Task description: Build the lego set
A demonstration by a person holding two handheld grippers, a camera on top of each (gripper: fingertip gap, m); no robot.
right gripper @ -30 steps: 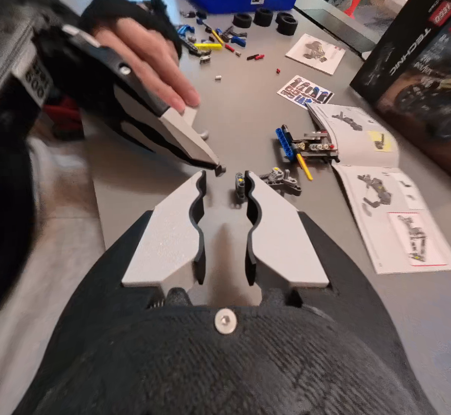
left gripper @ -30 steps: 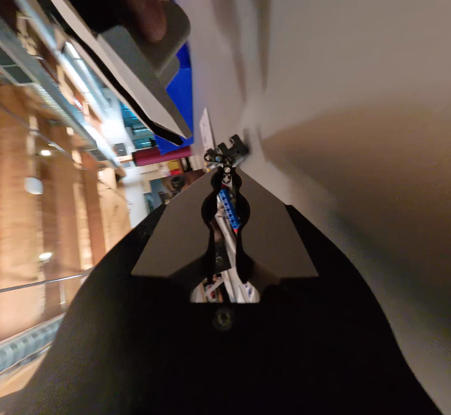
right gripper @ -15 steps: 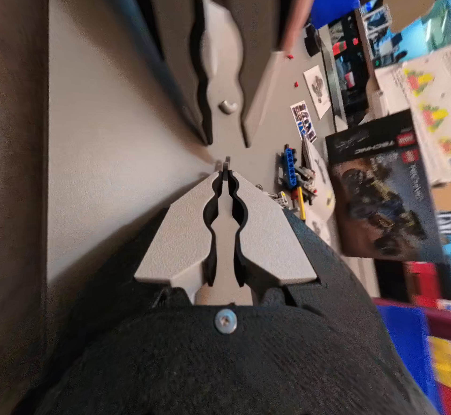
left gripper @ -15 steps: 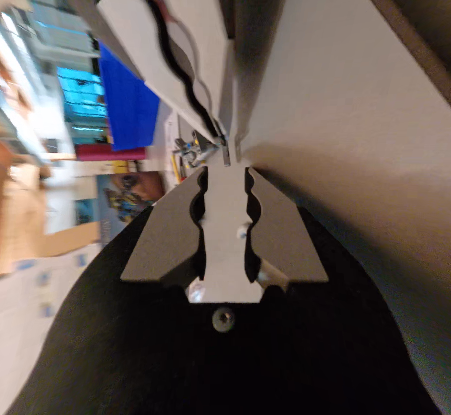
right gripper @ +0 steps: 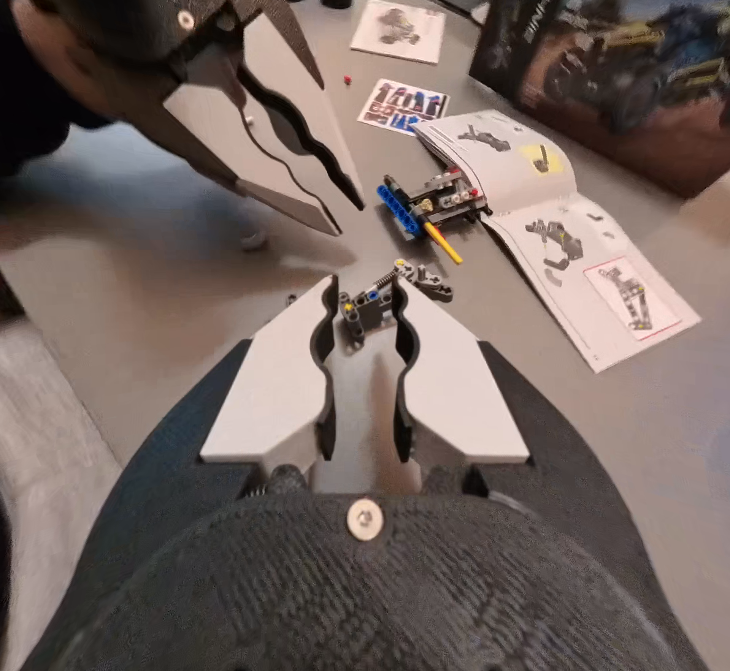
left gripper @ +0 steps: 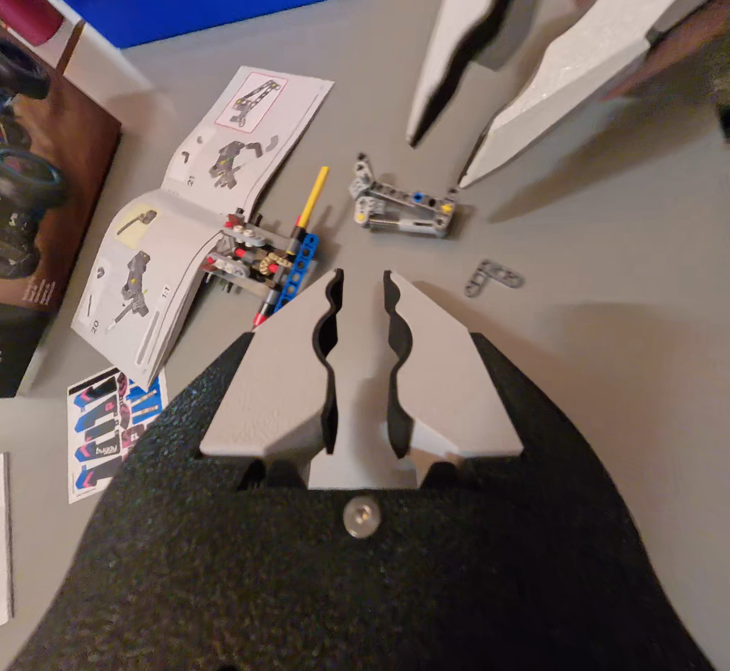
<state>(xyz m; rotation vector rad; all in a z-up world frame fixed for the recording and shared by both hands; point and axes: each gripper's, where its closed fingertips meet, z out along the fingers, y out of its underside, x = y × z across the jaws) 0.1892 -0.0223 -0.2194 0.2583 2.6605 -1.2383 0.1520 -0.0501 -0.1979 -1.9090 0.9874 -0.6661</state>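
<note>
The small grey lego assembly with a spring lies flat on the grey table, its long axis slanting toward the open instruction booklet. The right tongs stand open around its near end, gripping nothing. Beyond it sits the blue-beamed chassis with a yellow axle. The left tongs are open, empty, with a loose grey L-shaped beam just beside them.

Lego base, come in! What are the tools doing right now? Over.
Left tool open, empty. Right tool open around the grey spring assembly on the table, not gripping. Blue-beam assembly beside the manual. Nothing blocking.
</note>
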